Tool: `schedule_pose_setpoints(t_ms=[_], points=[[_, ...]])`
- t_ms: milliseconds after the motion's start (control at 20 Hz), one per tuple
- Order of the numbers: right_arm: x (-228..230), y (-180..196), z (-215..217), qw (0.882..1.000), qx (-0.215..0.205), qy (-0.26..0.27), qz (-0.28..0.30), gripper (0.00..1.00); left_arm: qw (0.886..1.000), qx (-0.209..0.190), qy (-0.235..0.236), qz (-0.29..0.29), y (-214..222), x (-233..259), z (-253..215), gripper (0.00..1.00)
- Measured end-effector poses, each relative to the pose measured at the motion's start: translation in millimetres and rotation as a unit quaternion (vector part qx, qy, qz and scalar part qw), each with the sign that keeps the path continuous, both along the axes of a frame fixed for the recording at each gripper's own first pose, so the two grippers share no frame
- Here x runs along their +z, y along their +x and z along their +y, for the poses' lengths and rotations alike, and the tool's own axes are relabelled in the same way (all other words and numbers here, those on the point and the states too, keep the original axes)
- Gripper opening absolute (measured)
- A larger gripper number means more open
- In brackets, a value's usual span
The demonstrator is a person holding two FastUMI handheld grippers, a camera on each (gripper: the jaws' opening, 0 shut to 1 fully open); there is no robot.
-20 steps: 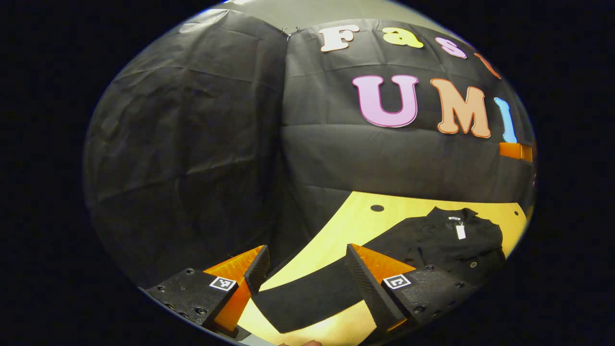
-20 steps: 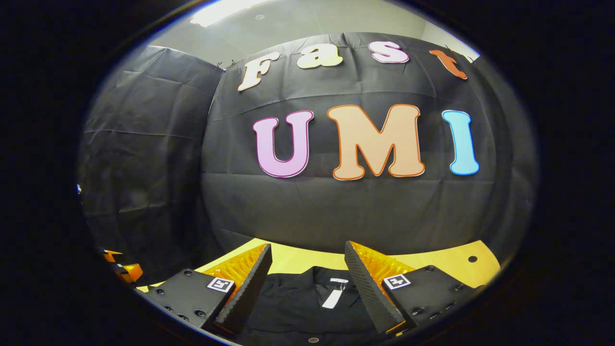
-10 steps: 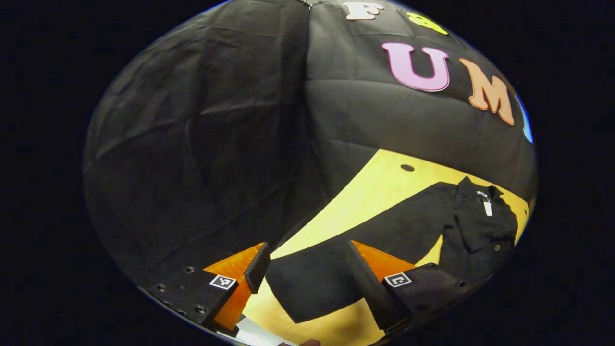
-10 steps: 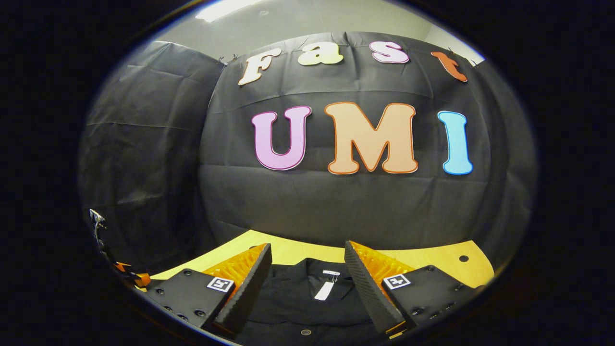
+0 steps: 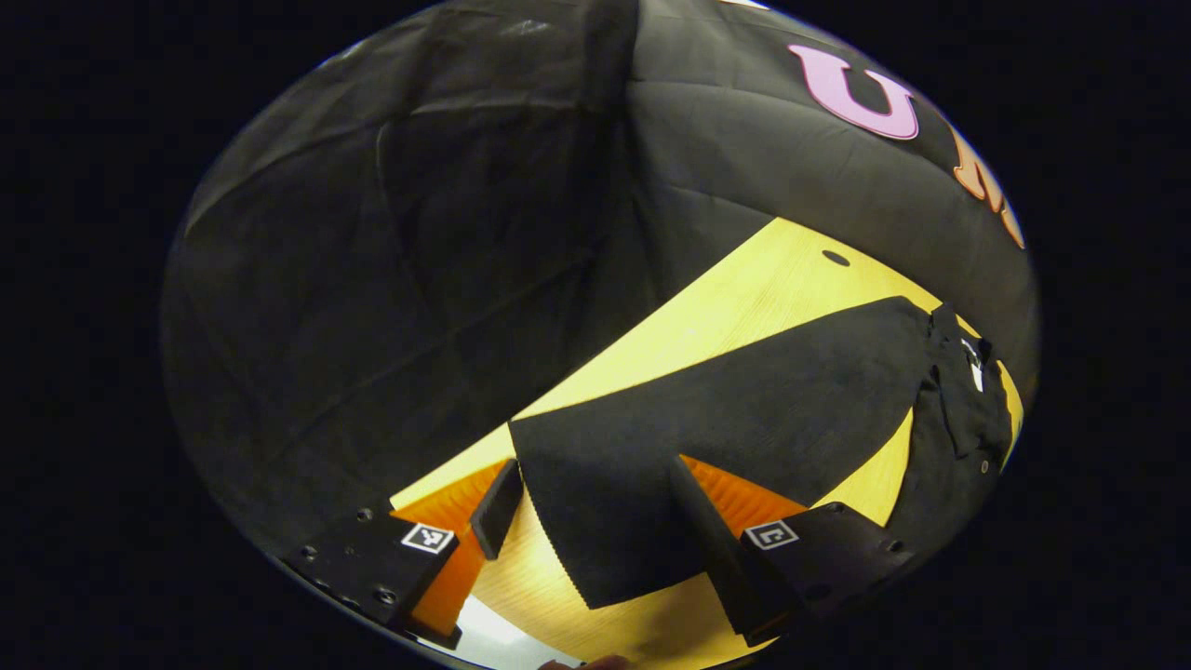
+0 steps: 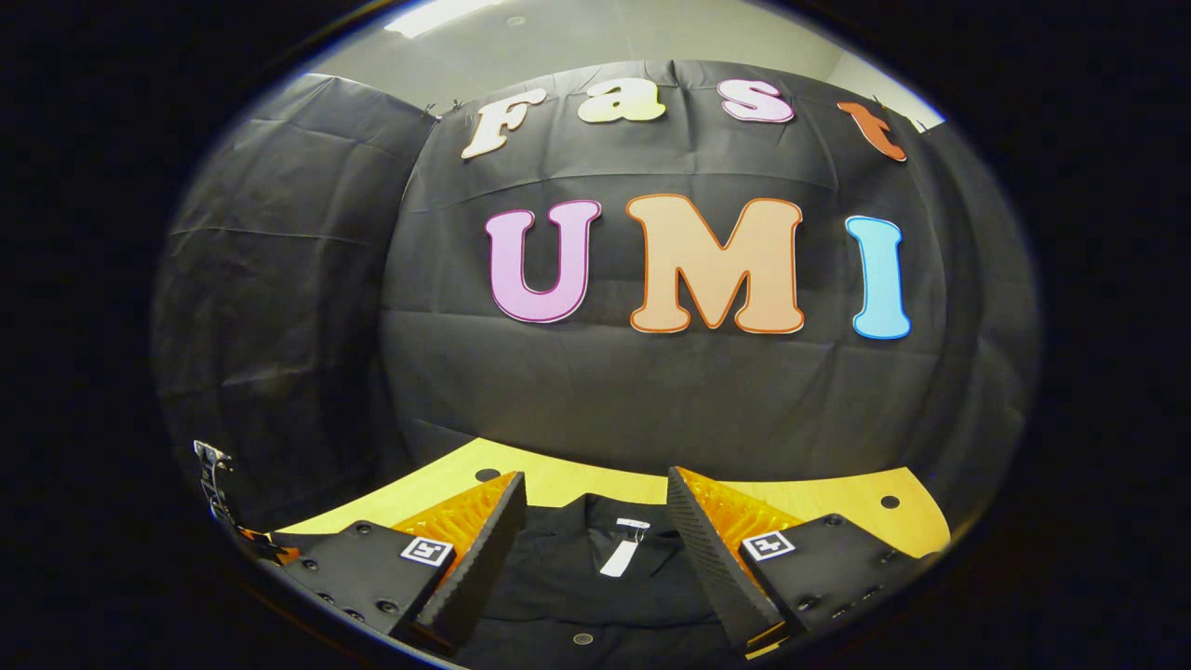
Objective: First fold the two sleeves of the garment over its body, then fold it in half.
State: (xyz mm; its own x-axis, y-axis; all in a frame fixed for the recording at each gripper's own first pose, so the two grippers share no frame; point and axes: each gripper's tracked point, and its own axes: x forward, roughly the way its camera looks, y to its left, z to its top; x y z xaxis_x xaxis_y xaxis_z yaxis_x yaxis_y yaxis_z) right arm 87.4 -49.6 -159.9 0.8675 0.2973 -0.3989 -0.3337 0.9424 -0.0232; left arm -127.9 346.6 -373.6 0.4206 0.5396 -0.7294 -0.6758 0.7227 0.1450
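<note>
My left gripper [image 5: 595, 521] is spread wide, fingers straddling the cuff end of the black garment's sleeve [image 5: 744, 409], nothing clamped. The sleeve lies flat on the wooden table [image 5: 744, 288], running toward 2 o'clock to the garment [image 5: 958, 419] body. My right gripper [image 6: 595, 549] is spread wide too, above the collar at 12 o'clock.

Bare table [image 5: 744, 298] (wall [image 5: 419, 279] beyond).
</note>
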Motion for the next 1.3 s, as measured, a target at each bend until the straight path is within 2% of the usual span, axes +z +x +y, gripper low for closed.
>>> schedule_pose_setpoints(t_ms=[150,250,350,500,700,1000,1300], points=[[0,-1,-8,1.0,-0.004,-0.005,0.003,0.96,0.999,-0.032,-0.007,-0.005,7,-3,-6,0.95],[2,-2,-17,1.0,-0.008,-0.01,0.004,0.97,0.998,-0.06,-0.014,-0.008,18,-4,-15,0.48],[7,-4,-24,1.0,-0.008,-0.01,0.004,0.96,0.998,-0.062,-0.013,0.001,20,-3,-18,0.01],[19,-4,-48,1.0,-0.017,-0.022,-0.012,0.96,0.997,-0.073,-0.009,-0.01,35,11,-25,0.0],[26,-8,-76,0.999,-0.024,-0.021,-0.02,0.97,0.991,-0.12,0.022,-0.047,80,55,-43,0.0],[25,-13,-113,0.999,-0.034,-0.008,-0.012,0.96,0.978,-0.181,0.033,-0.101,148,110,-95,0.0],[23,-21,-162,0.998,-0.055,-0.005,-0.005,0.96,0.964,-0.24,0.041,-0.105,191,129,-155,0.0]])
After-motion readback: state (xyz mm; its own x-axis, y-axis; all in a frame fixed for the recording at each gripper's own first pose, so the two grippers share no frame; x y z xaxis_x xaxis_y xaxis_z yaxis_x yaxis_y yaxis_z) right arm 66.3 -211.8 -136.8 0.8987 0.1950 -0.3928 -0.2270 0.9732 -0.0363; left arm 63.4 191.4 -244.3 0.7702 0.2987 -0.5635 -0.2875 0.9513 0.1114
